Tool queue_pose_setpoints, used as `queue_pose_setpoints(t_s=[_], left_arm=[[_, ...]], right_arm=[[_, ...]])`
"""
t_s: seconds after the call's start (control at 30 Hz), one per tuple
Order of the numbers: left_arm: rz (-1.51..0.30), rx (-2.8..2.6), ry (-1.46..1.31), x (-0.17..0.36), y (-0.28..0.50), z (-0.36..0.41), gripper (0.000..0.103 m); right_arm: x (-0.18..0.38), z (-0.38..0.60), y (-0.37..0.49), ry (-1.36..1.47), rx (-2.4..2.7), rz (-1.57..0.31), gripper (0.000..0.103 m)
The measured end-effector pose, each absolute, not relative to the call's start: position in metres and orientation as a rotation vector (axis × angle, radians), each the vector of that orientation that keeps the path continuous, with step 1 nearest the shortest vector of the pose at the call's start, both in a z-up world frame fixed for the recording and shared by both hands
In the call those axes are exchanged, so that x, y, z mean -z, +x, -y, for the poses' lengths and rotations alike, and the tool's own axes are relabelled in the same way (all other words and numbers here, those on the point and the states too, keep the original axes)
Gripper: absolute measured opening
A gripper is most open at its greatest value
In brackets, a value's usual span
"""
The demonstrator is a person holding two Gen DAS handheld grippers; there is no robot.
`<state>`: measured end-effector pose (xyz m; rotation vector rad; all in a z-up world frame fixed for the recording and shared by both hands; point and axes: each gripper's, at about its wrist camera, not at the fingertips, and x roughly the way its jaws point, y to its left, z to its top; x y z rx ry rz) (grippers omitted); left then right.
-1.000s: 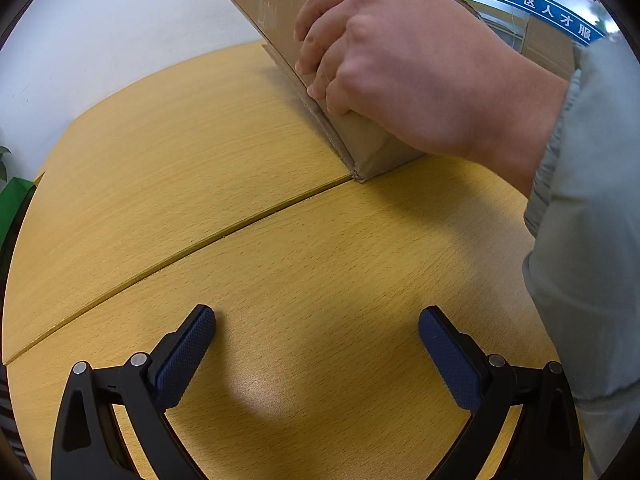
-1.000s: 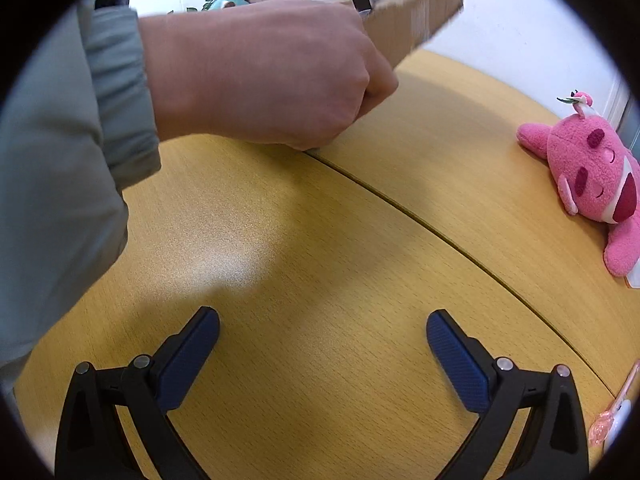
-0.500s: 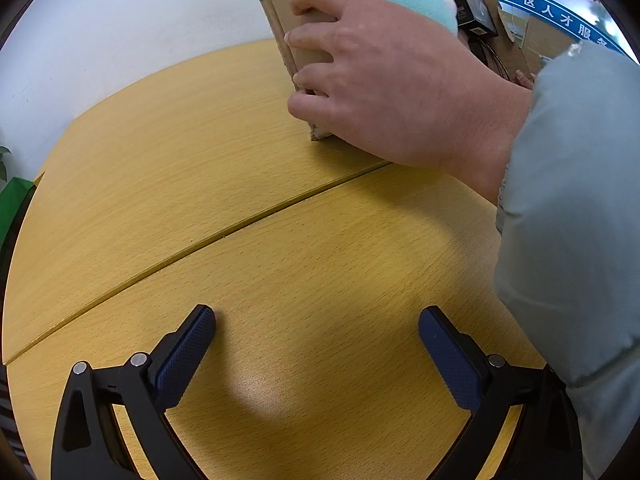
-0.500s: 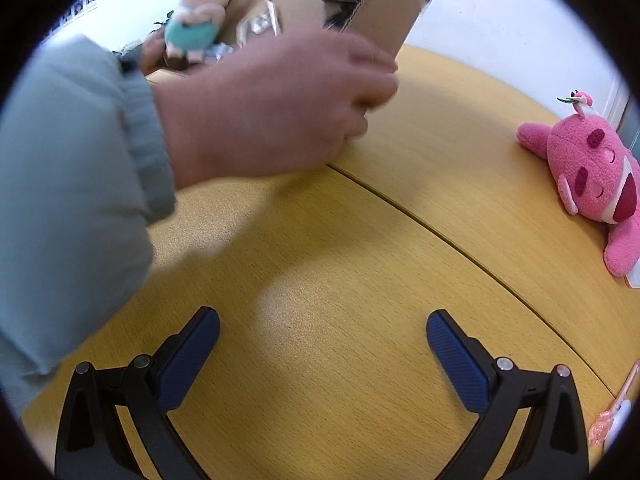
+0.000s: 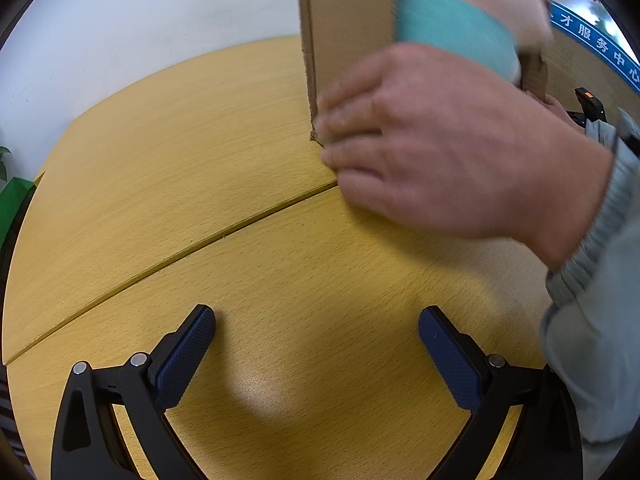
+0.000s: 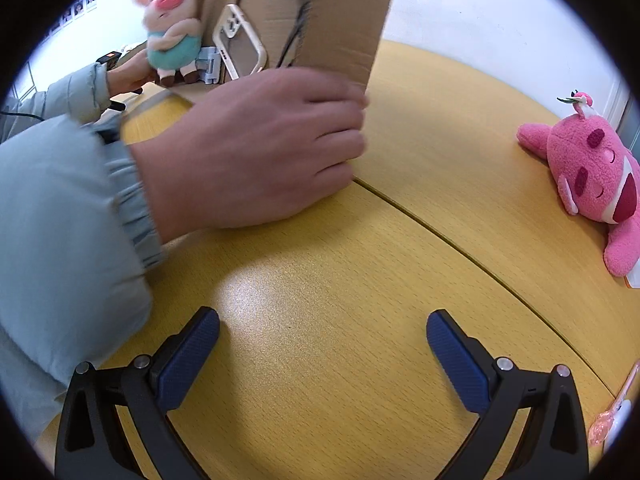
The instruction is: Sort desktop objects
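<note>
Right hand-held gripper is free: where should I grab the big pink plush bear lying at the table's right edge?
Take the pink plush bear across its near leg, approaching from the left over bare table. It lies flat, the head looks too broad for the jaws, and the leg is its narrowest near part.

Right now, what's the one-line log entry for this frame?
left gripper: open, empty | right gripper: open, empty | hand: tipping cardboard box | pig plush spilling | pink plush on table

White Chinese characters "才服务中心" are showing on a blue wall banner (image 5: 596, 46) at far right; nothing else is reading legibly.
</note>
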<state>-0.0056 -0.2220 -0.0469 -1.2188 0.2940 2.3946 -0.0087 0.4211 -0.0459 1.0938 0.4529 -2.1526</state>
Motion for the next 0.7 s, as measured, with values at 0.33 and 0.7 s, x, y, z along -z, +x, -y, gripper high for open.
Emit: queue_pose_setpoints(t_s=[0.33,0.7], left_arm=[[-0.295,-2.395,-1.218,0.0457,-0.006,0.2215,0.103],[-0.294,-2.395,-1.22,0.0409,-0.0079,0.2203,0.103]], right_arm=[[0.0453,-0.421,-0.0101,1.094,2.153,-0.453,0.103],[0.0475,-0.419,-0.012,1.093,2.154,-0.452,0.103]])
